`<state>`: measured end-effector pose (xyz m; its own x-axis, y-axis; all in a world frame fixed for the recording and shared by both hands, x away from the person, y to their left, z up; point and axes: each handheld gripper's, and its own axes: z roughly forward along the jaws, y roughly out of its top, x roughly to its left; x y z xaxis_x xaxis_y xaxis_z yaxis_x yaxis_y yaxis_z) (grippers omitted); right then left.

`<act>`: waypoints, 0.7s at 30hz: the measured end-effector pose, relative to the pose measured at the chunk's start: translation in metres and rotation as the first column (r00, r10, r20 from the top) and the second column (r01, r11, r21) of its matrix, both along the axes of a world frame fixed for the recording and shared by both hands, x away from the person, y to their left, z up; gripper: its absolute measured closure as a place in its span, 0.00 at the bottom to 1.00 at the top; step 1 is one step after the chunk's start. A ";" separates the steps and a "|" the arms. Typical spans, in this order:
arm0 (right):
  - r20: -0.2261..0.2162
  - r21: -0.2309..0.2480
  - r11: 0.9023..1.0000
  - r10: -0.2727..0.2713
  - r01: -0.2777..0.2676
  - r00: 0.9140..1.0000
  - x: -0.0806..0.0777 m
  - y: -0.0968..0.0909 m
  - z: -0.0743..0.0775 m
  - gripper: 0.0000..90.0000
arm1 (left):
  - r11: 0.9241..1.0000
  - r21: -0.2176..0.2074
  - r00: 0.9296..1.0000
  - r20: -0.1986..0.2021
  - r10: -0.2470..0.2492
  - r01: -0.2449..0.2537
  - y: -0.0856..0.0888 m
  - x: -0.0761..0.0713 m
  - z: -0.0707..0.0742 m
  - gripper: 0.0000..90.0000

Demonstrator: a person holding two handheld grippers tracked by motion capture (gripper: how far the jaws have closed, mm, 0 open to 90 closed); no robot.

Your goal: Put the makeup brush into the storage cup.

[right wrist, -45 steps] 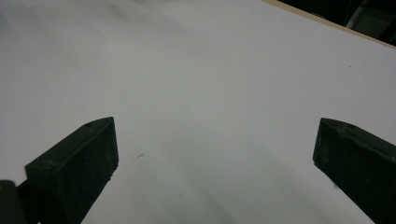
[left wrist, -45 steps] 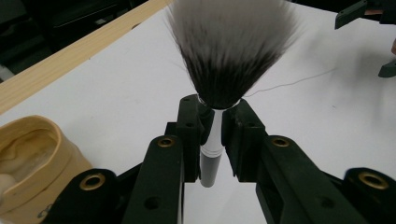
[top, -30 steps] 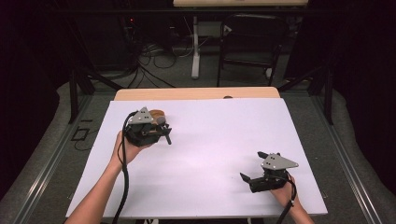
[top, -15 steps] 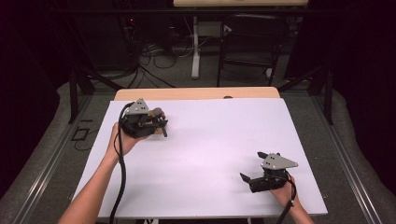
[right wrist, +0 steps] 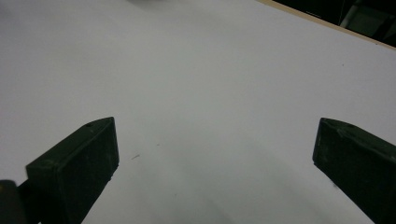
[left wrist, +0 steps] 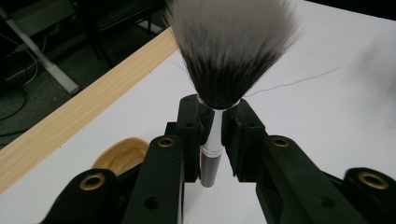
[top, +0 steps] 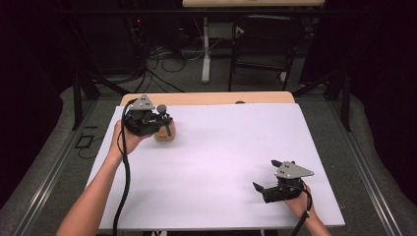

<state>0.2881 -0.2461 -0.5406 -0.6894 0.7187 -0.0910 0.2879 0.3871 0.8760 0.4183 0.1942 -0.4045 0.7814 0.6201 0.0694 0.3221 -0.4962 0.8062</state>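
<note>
Brush (left wrist: 219, 93) sits clamped in your left gripper (left wrist: 212, 126): the jaws press on its silver ferrule and dark handle, bristles fanned out above them, white-tipped and dark at the root. In the high view you hold it at the far left of the table (top: 221, 162), the brush (top: 164, 118) standing over a wooden bowl (top: 165, 133). From the left gripper view the bowl (left wrist: 122, 155) peeks out low on the left, half covered by the jaw; what shows of its hollow looks bare, though you cannot see all of it. The brush's lower handle end is cut off behind the jaws, and the bristle tips run out of the top of that view, blurred.

Your right gripper (top: 268, 184) rests near the front right edge with its jaws spread wide, nothing between them; in its own view the right gripper (right wrist: 215, 154) looks along plain white tabletop.

Beyond the table's wooden far edge, cables and chair legs sit in deep shadow, hard to make out.
</note>
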 end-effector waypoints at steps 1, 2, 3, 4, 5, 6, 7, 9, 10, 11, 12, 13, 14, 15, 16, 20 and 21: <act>-0.001 0.000 1.000 0.000 0.000 1.000 0.000 0.000 0.000 0.00 | 1.000 0.004 1.000 -0.001 0.004 -0.004 0.000 0.002 0.000 0.85; -0.001 0.001 1.000 0.000 0.000 1.000 0.000 0.000 0.000 0.00 | 1.000 -0.001 1.000 -0.002 0.011 -0.011 0.001 0.004 0.000 0.85; 0.000 0.001 1.000 -0.001 0.001 1.000 0.000 0.000 0.000 0.00 | 1.000 0.000 1.000 -0.004 0.016 -0.016 0.002 0.006 0.000 0.85; 0.001 0.002 1.000 -0.001 0.001 1.000 0.000 0.000 0.000 0.00 | 1.000 0.004 1.000 -0.006 0.021 -0.021 0.003 0.008 0.000 0.85; 0.002 0.002 1.000 -0.001 0.001 1.000 0.000 -0.001 0.000 0.00 | 1.000 0.005 1.000 -0.009 0.024 -0.024 0.003 0.009 0.000 0.85; 0.002 0.002 1.000 -0.001 0.001 1.000 0.000 -0.001 0.000 0.00 | 1.000 0.006 1.000 -0.009 0.028 -0.028 0.004 0.012 0.000 0.85; 0.002 0.002 1.000 -0.001 0.001 1.000 0.000 -0.001 0.000 0.00 | 0.999 0.001 0.999 -0.010 0.034 -0.034 0.005 0.014 0.000 0.85; 0.002 0.002 1.000 -0.001 0.001 1.000 0.000 -0.001 0.000 0.00 | 0.999 0.001 0.999 -0.009 0.040 -0.040 0.006 0.016 0.000 0.85; 0.002 0.002 1.000 -0.001 0.001 1.000 0.000 -0.001 0.000 0.00 | 0.999 0.000 0.999 -0.007 0.046 -0.046 0.007 0.018 0.001 0.85; 0.002 0.002 1.000 -0.001 0.001 1.000 0.000 -0.001 0.000 0.00 | 0.999 0.003 0.999 -0.009 0.049 -0.049 0.007 0.019 0.001 0.85; 0.002 0.002 1.000 -0.001 0.001 1.000 0.000 -0.001 0.000 0.00 | 0.998 0.004 0.998 -0.010 0.055 -0.055 0.008 0.021 0.001 0.85; 0.002 0.002 1.000 -0.001 0.001 1.000 0.000 -0.001 0.000 0.00 | 0.998 0.005 0.998 -0.010 0.056 -0.056 0.009 0.022 0.002 0.85; 0.001 0.002 1.000 -0.002 0.002 1.000 0.000 -0.001 0.000 0.00 | 0.998 0.007 0.998 -0.011 0.061 -0.061 0.009 0.023 0.002 0.85; 0.001 0.002 1.000 -0.002 0.002 1.000 0.000 -0.001 0.000 0.00 | 0.998 0.005 0.998 -0.011 0.067 -0.067 0.010 0.025 0.002 0.85; 0.001 0.001 1.000 -0.002 0.002 1.000 0.000 -0.001 0.000 0.00 | 0.997 0.006 0.997 -0.011 0.071 -0.071 0.011 0.026 0.002 0.85; 0.001 0.001 1.000 -0.001 0.001 1.000 0.000 -0.001 0.000 0.00 | 0.996 0.007 0.996 -0.015 0.084 -0.084 0.013 0.031 0.001 0.85; 0.001 0.001 1.000 -0.002 0.002 1.000 0.000 -0.001 0.000 0.00 | 0.996 0.006 0.996 -0.017 0.089 -0.089 0.013 0.032 0.001 0.85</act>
